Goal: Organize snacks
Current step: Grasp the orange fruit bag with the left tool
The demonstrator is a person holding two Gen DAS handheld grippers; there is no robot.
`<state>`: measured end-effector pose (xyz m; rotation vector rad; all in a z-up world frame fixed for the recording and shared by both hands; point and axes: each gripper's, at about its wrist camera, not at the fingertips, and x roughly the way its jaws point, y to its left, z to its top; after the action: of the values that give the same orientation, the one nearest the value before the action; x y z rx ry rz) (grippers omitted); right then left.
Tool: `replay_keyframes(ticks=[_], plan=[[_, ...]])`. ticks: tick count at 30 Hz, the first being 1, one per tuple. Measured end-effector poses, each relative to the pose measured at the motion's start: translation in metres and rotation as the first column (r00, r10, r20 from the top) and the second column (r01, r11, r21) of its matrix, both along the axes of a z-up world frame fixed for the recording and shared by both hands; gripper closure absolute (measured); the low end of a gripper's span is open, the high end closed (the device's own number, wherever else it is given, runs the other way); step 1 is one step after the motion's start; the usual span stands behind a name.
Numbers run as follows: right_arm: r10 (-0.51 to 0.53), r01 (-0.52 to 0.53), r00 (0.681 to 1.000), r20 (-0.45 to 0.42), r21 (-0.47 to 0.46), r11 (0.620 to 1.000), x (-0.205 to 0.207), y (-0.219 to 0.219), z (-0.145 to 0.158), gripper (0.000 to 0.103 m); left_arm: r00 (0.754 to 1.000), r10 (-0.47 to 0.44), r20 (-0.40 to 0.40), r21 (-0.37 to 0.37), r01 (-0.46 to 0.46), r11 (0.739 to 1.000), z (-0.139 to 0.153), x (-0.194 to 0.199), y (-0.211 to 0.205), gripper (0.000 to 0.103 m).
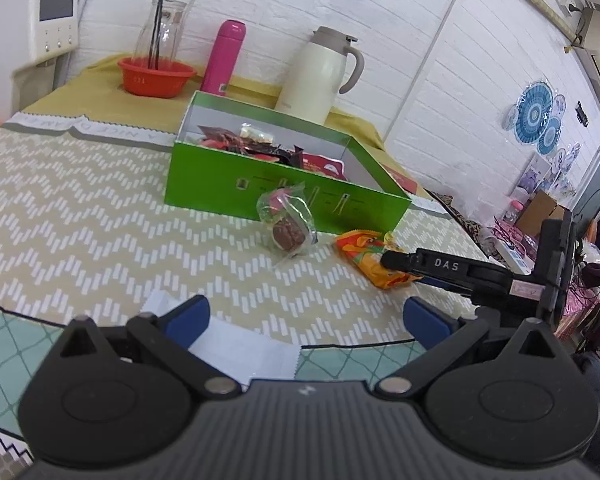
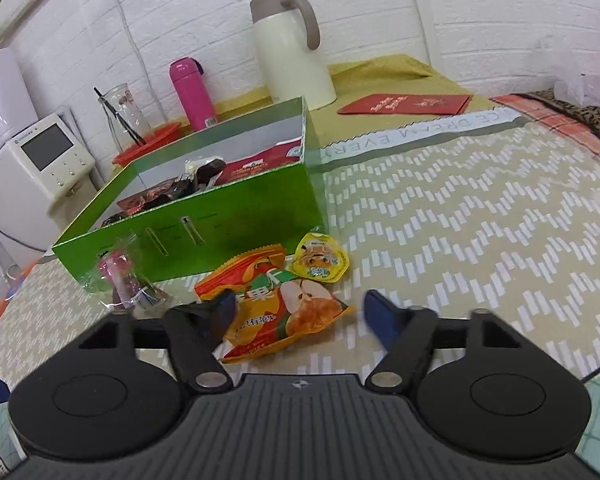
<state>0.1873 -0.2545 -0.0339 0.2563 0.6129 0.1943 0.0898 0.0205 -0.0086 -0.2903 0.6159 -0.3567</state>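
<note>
An open green box (image 1: 260,188) (image 2: 220,216) holding several snack packets stands on the zigzag-patterned cloth. In front of it lie a clear-wrapped brown cake (image 1: 288,228) (image 2: 128,280), an orange fruit-chip packet (image 1: 364,256) (image 2: 284,308) and a small yellow jelly cup (image 2: 320,262). My right gripper (image 2: 300,312) is open, low over the orange packet, which lies between its blue pads; the right pad stands clear of it. One of its fingers (image 1: 404,260) shows in the left wrist view. My left gripper (image 1: 306,320) is open near the cloth's front edge with nothing in it.
Behind the box stand a cream jug (image 1: 320,76) (image 2: 292,56), a pink flask (image 1: 224,56) (image 2: 192,92) and a red bowl (image 1: 156,76) with a glass bottle. A red envelope (image 2: 404,105) lies at the back right. White paper (image 1: 240,348) lies under my left gripper.
</note>
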Motion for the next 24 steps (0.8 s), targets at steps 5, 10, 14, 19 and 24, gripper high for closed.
replay_keyframes(ticks=[5,10,14,19,24], plan=[[0.134,-0.134,0.991,-0.004,0.0,0.991,-0.019,-0.001,0.005,0.044,0.999,-0.053,-0.01,0.004,0.053,0.999,0.002,0.011,-0.011,0.0],[0.198,-0.198,0.98,0.006,-0.054,0.979,-0.054,-0.007,0.01,0.047,0.99,-0.141,-0.025,0.011,0.141,0.99,0.001,0.024,-0.033,0.0],[0.168,-0.167,0.986,0.023,-0.043,0.985,-0.065,-0.021,0.01,0.046,0.975,-0.217,-0.056,0.007,0.218,0.976,-0.004,0.048,-0.056,0.0],[0.116,-0.115,0.993,0.033,-0.045,0.992,-0.065,-0.027,0.009,0.031,0.953,-0.267,-0.144,-0.023,0.266,0.964,-0.015,0.086,-0.084,0.005],[0.083,-0.084,0.996,0.036,0.029,0.996,-0.076,-0.033,0.007,0.012,0.929,-0.299,-0.217,-0.006,0.305,0.952,-0.024,0.114,-0.101,0.02]])
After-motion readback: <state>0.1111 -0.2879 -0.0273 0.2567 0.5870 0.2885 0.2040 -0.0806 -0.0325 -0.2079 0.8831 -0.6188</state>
